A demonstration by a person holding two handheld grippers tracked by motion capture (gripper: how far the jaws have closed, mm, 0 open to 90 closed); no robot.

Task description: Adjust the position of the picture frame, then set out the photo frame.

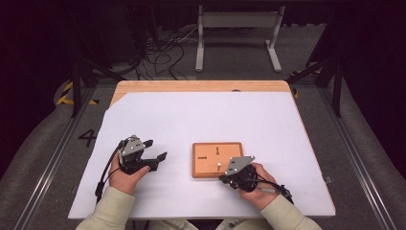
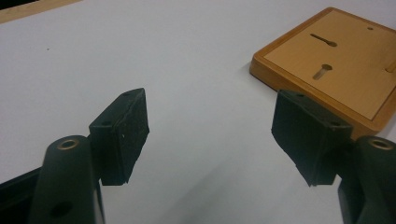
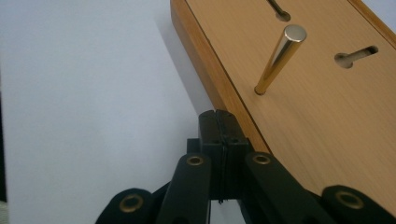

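One wooden board [image 1: 217, 159] lay flat on the white sheet [image 1: 201, 120] between the two grippers, its long side running across the table. One brass pin [image 3: 280, 58] stood upright from it (its top leaning a little in the right gripper view), and three keyhole slots [image 1: 217, 151] were cut in its face. The left gripper [image 1: 154, 149] was spread wide, holding nothing. The right gripper [image 3: 219, 122] had its jaws pressed together, empty, at the board's near edge.

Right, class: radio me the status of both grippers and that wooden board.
Left gripper open, empty. Right gripper shut, empty, at wooden board edge. Brass pin standing in board. Nothing blocking.
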